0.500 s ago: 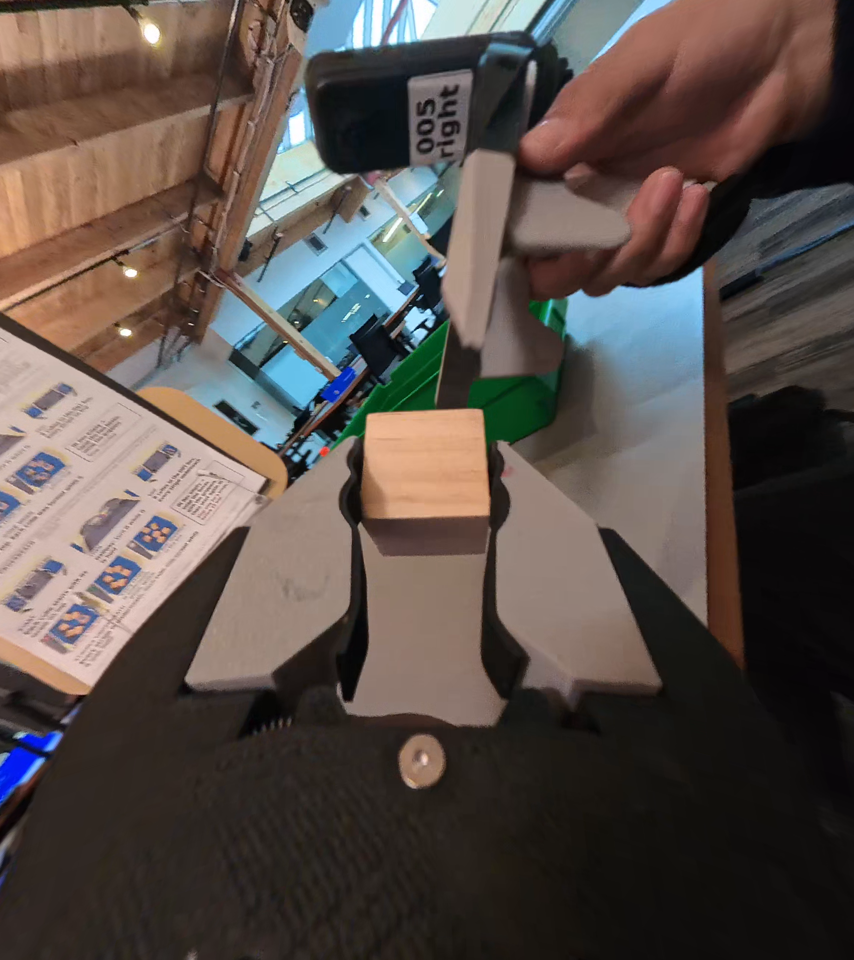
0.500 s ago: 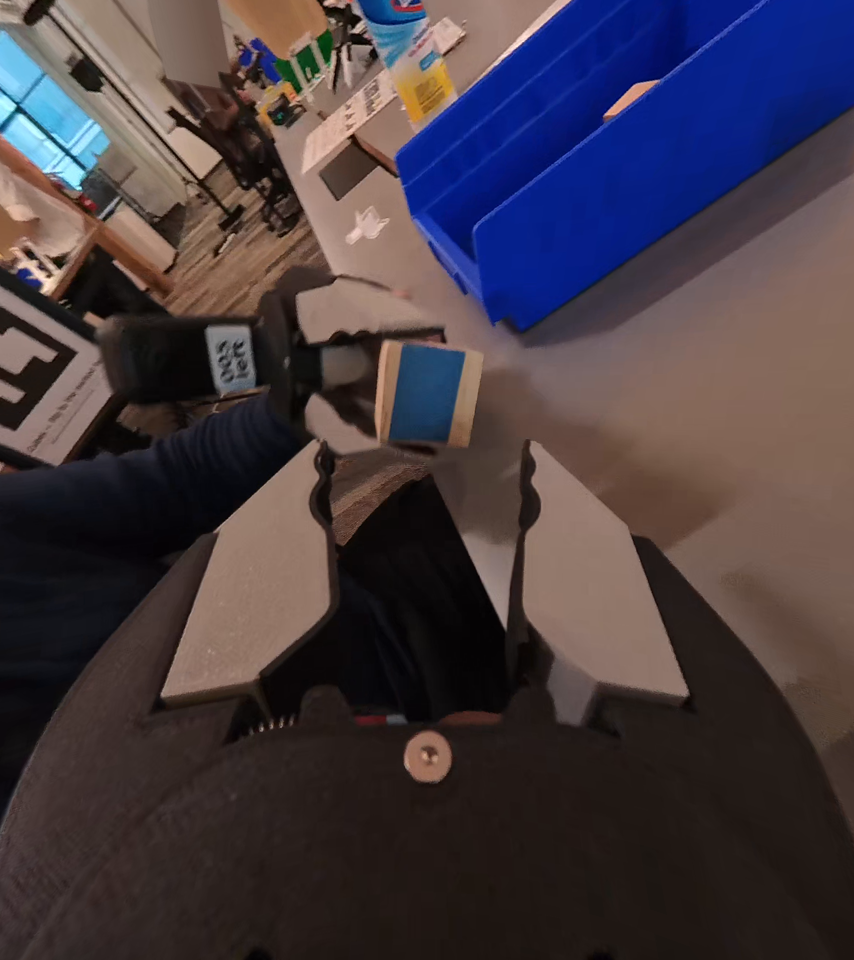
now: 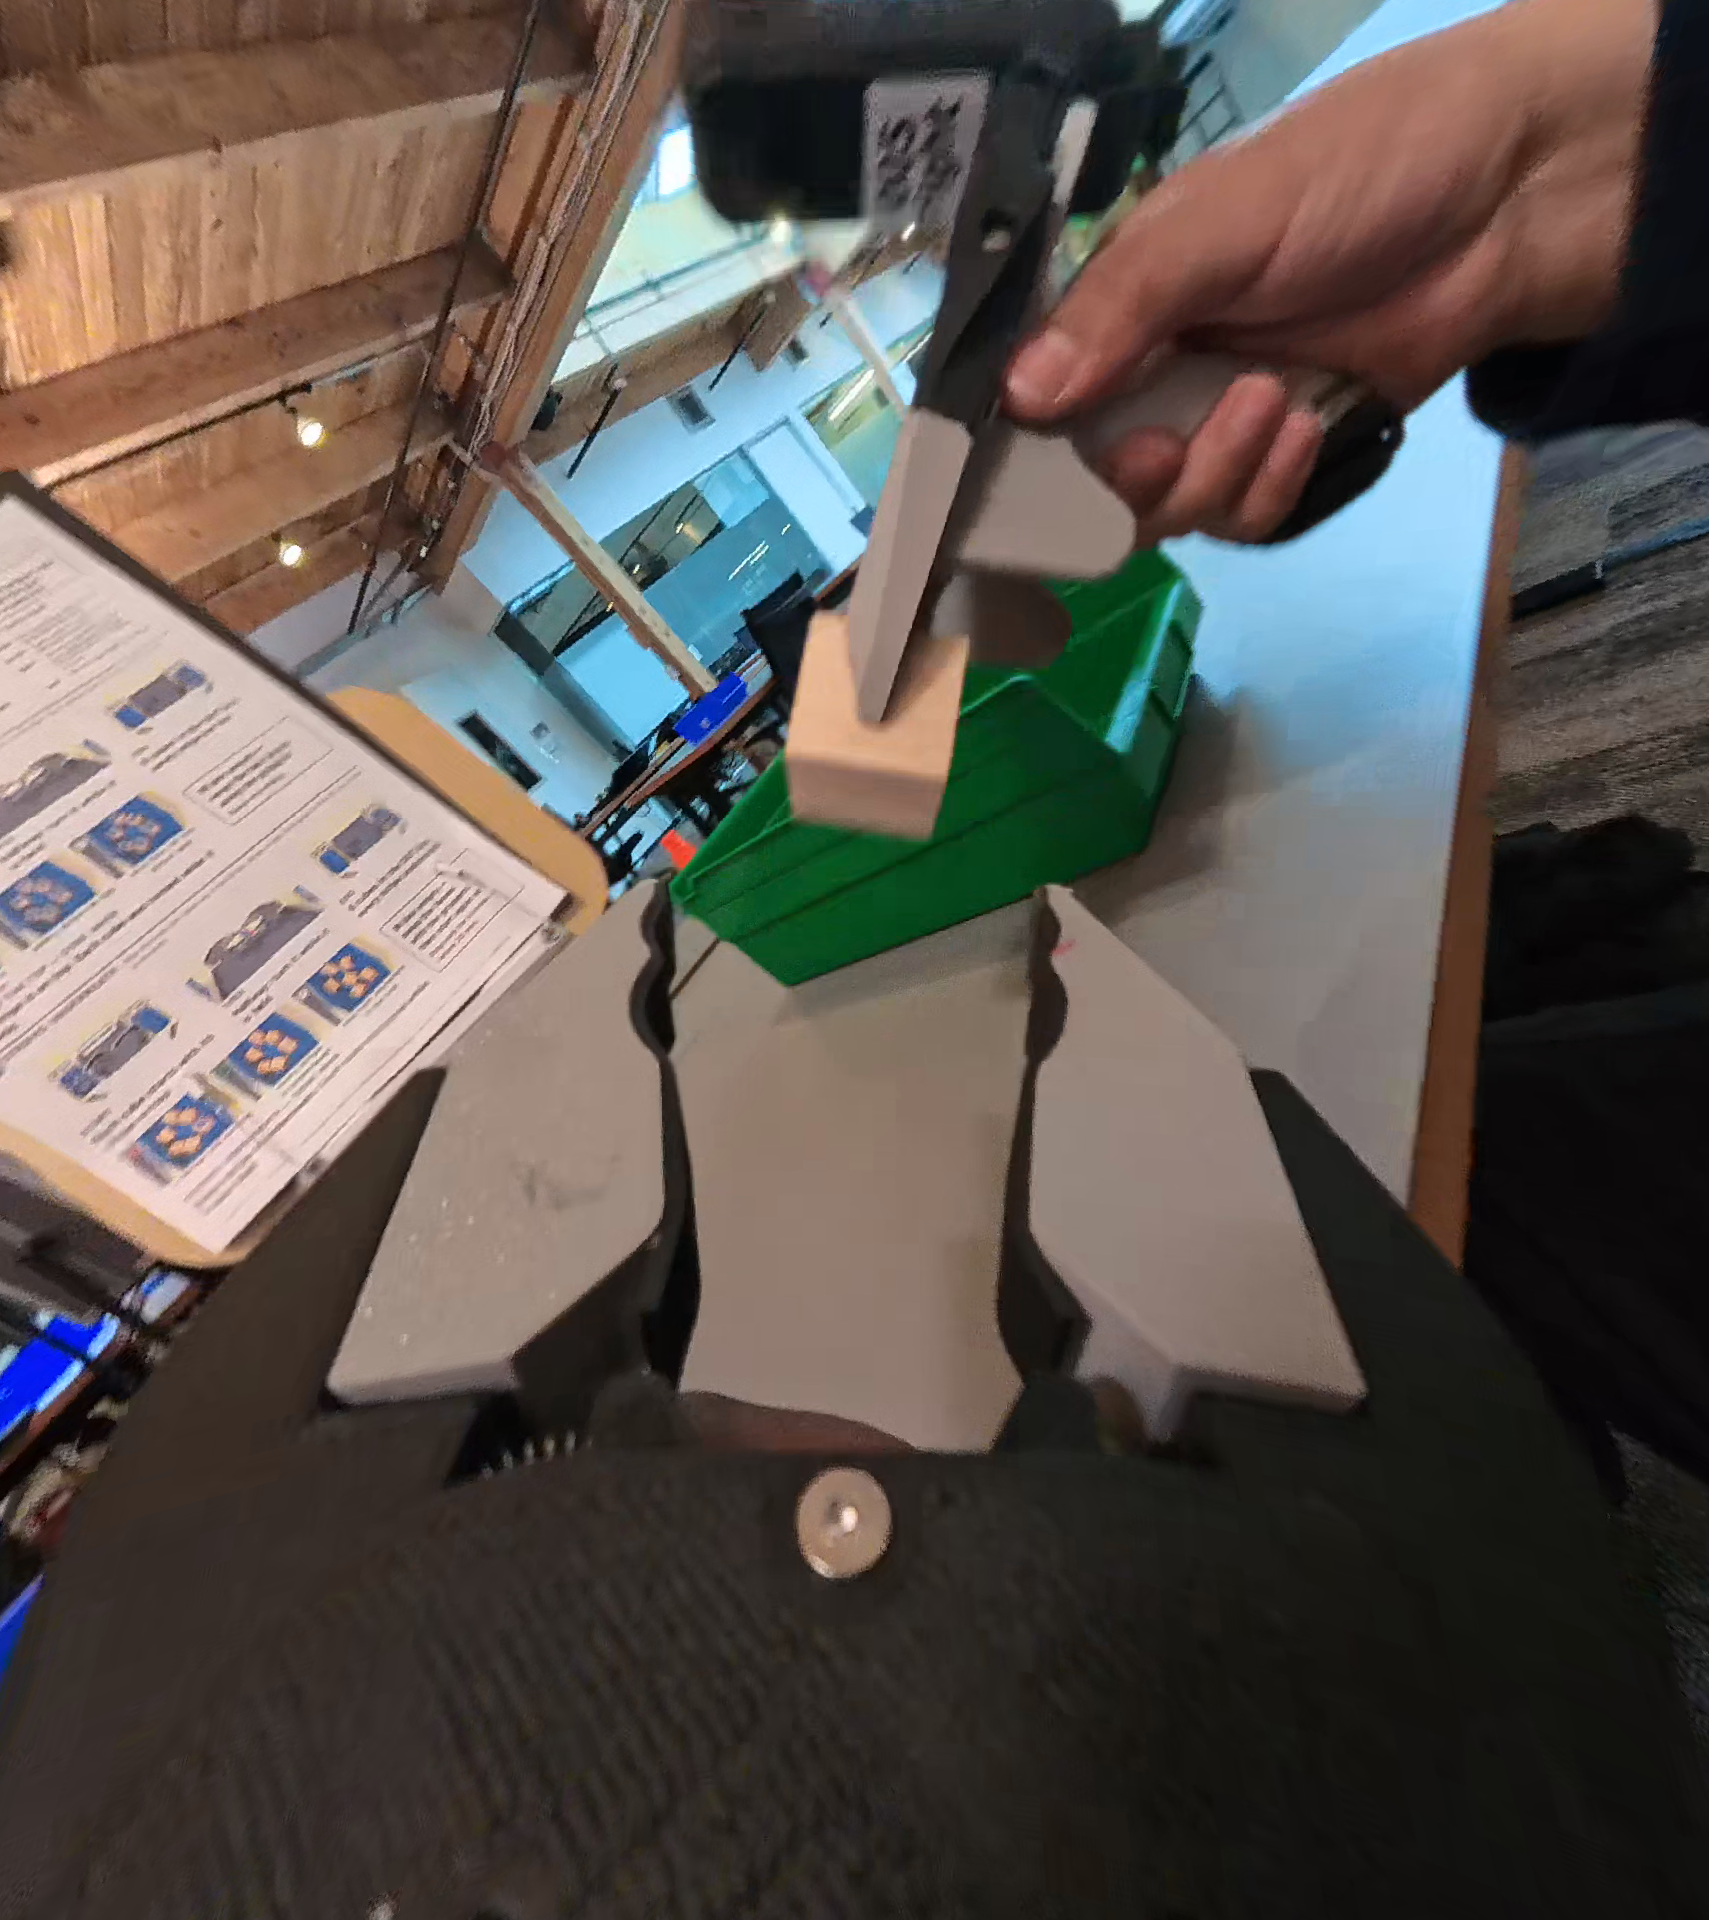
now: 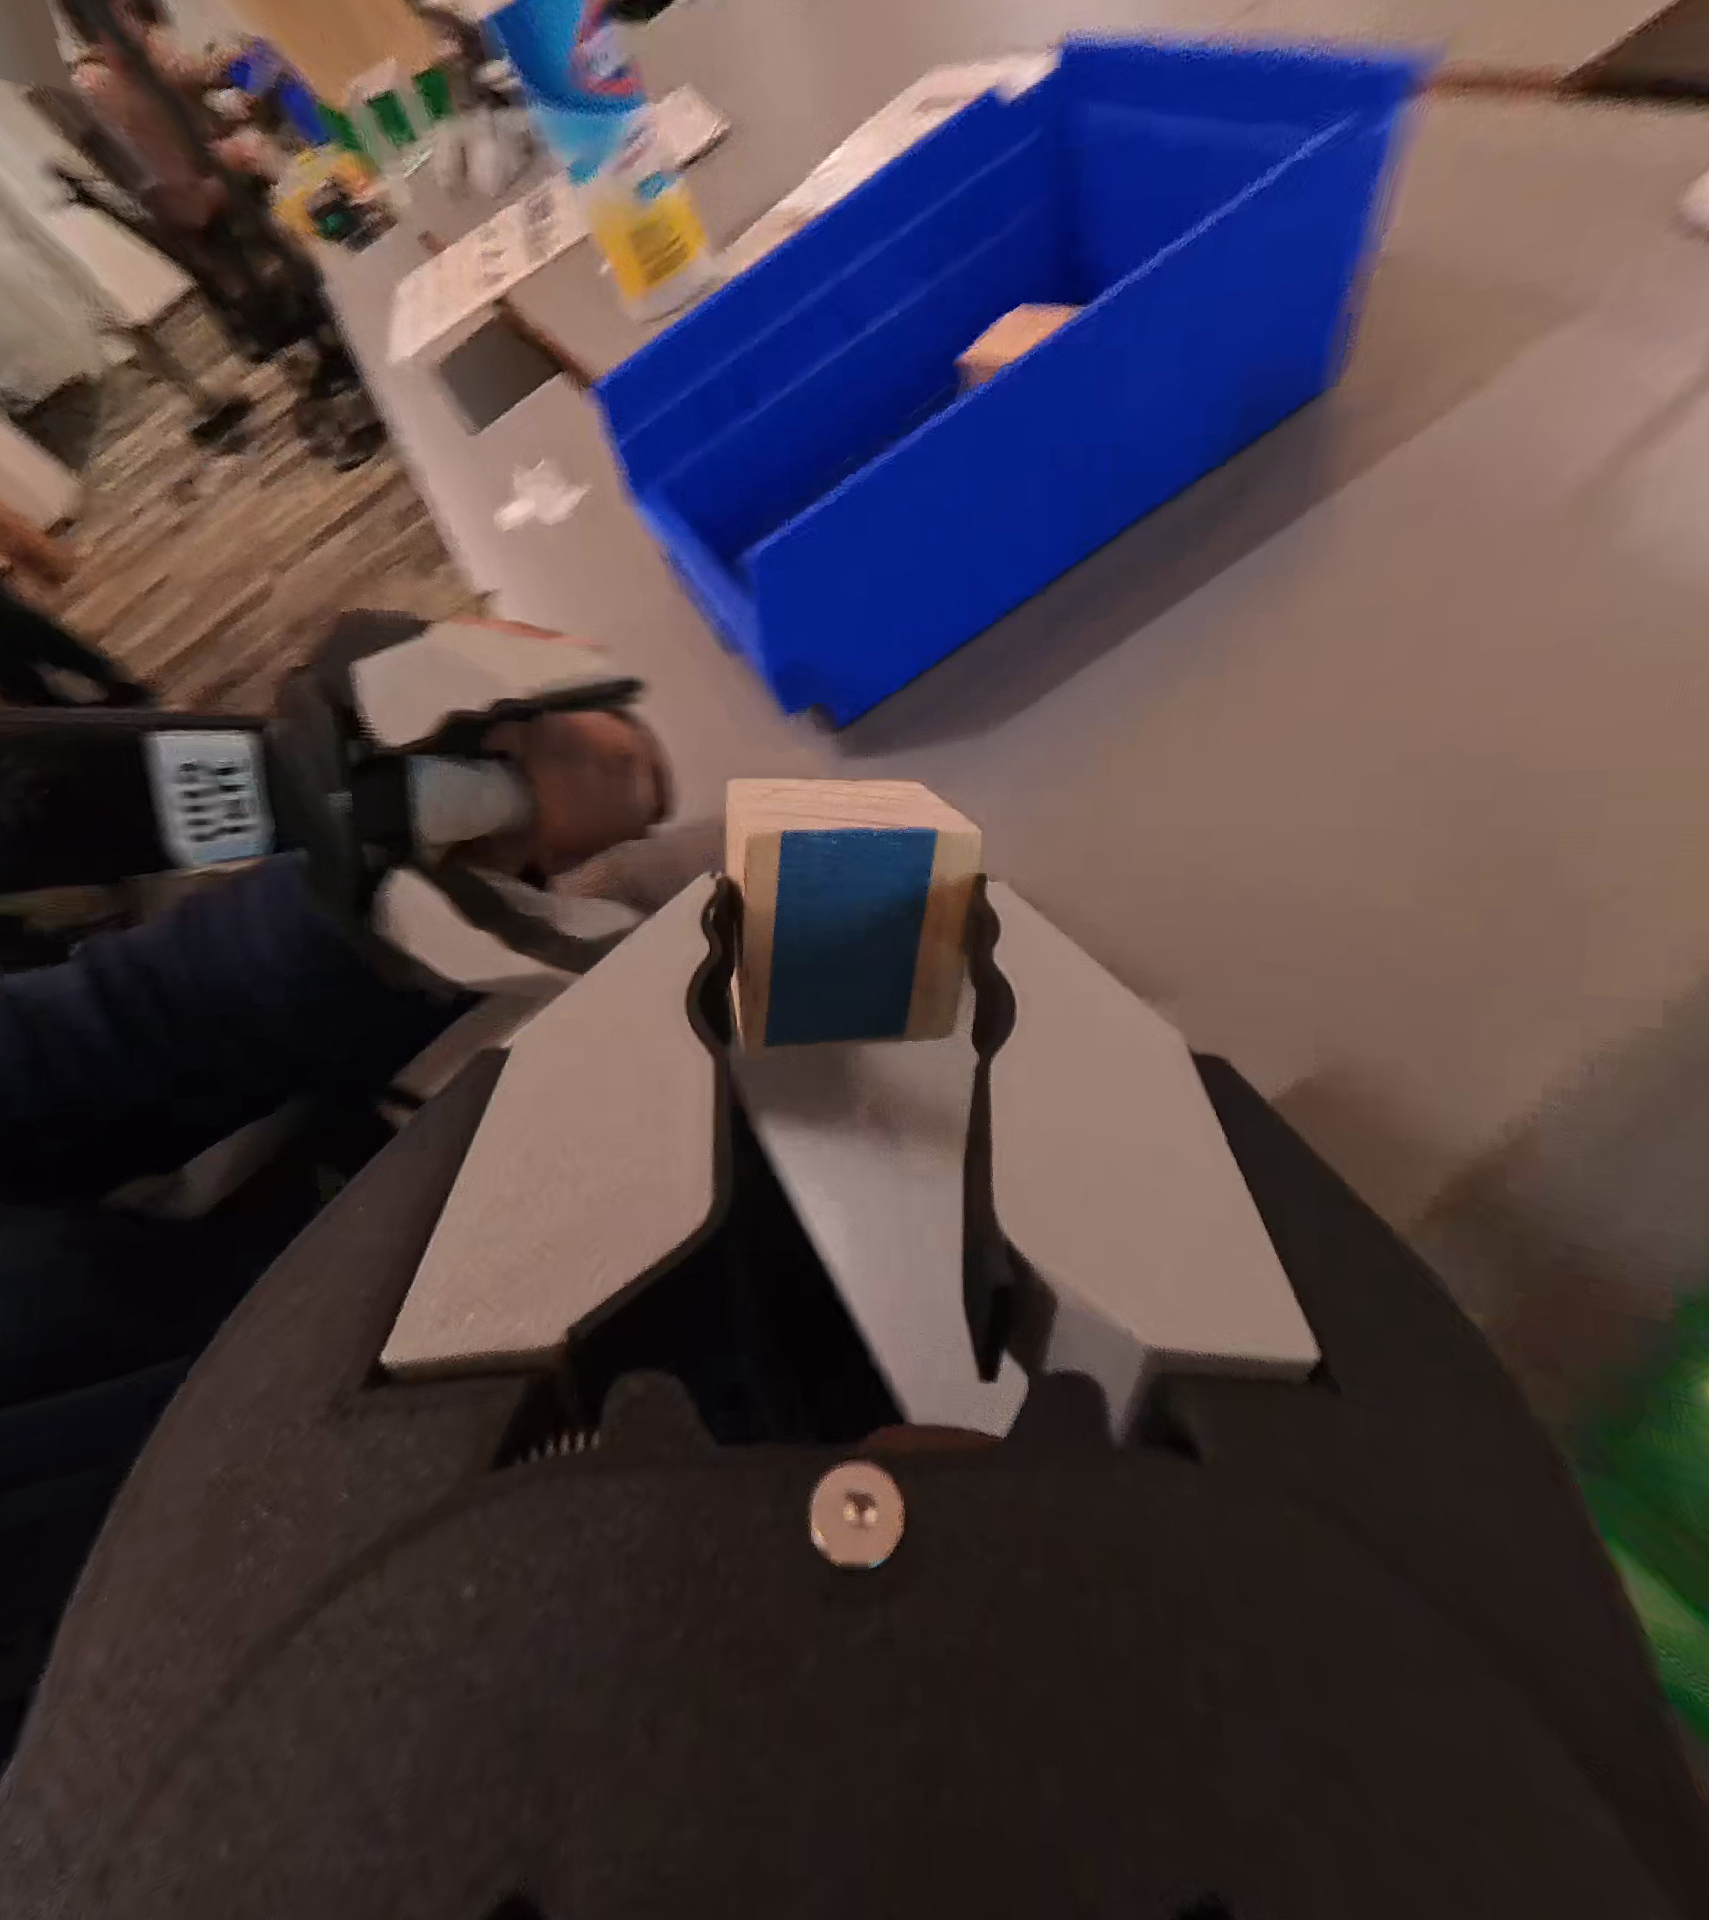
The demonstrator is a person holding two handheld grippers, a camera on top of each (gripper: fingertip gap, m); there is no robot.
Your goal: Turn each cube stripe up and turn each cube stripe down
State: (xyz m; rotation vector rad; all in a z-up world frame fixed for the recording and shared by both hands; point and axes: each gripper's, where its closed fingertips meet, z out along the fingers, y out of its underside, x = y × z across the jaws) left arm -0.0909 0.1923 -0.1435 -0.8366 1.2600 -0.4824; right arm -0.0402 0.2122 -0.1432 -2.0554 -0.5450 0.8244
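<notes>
A wooden cube [image 4: 850, 925] with a blue stripe sits between the fingertips of my right gripper [image 4: 848, 914], which is shut on it. The stripe faces that camera. In the left wrist view the same cube [image 3: 860, 769] hangs in the air in the right gripper [image 3: 923, 675], above the green bin [image 3: 933, 883], and shows only plain wood. My left gripper [image 3: 850, 935] is open and empty, a little below and short of the cube. It also shows in the right wrist view [image 4: 611, 800], left of the cube.
A blue bin [image 4: 933, 582] stands on the grey table [image 4: 1349, 831] ahead, with another wooden cube [image 4: 1016, 338] inside. A clipboard with an instruction sheet [image 3: 154, 831] stands at the left. The table's wooden edge [image 3: 1452, 935] runs along the right. Bottles and papers [image 4: 621, 177] lie beyond the blue bin.
My left gripper has let go of the cube and opened. My right gripper has shut on the cube and now holds it clear of the left fingers.
</notes>
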